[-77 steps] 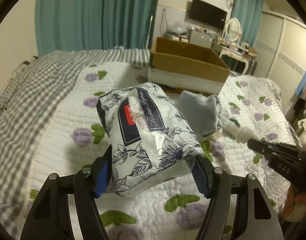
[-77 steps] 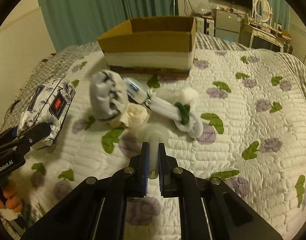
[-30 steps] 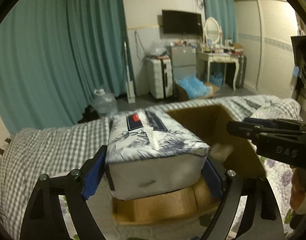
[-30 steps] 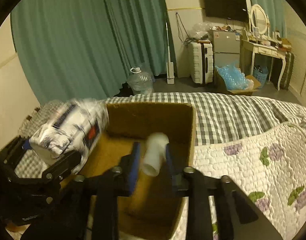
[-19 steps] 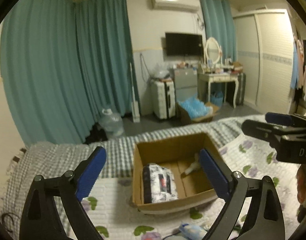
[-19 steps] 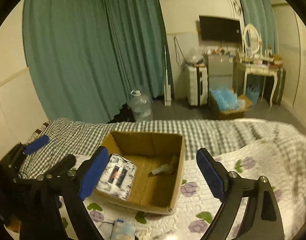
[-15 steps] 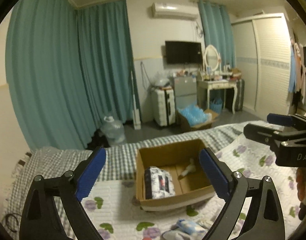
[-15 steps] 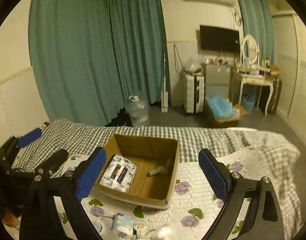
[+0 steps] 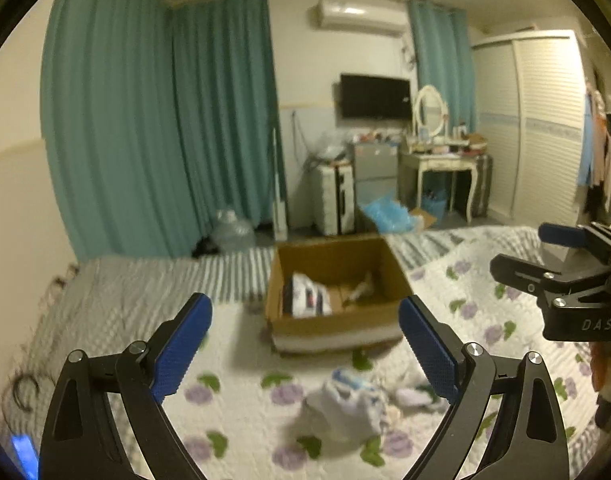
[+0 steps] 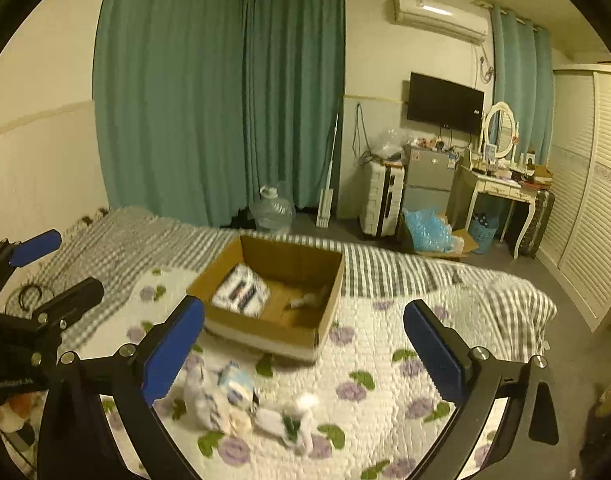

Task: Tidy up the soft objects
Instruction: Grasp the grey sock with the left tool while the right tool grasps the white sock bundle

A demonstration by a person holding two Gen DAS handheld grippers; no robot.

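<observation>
An open cardboard box [image 9: 337, 322] [image 10: 261, 330] stands on the bed. Inside it lie a floral tissue pack [image 9: 307, 300] [image 10: 241, 290] on the left and a small white soft item [image 9: 361, 288] [image 10: 309, 300] on the right. A blurred pile of soft things, a grey sock [image 9: 341, 404] [image 10: 205, 396], a blue-and-white pack [image 10: 235, 386] and white socks [image 10: 289, 416], lies on the quilt in front of the box. My left gripper [image 9: 303, 344] is open and empty, well back from the box. My right gripper [image 10: 303, 350] is open and empty, also held back above the pile.
The bed has a white floral quilt [image 10: 385, 380] over a grey checked sheet [image 9: 145, 284]. Teal curtains [image 10: 225, 100], a water jug [image 10: 271, 210], a suitcase [image 10: 381, 200] and a dressing table [image 10: 501, 184] stand beyond the bed. Each gripper shows in the other's view, the right one [image 9: 565, 280] and the left one [image 10: 37, 280].
Both grippers let go of the tissue pack and the white item into the box, opened, and pulled back and up from it. The pile on the quilt has come into view below.
</observation>
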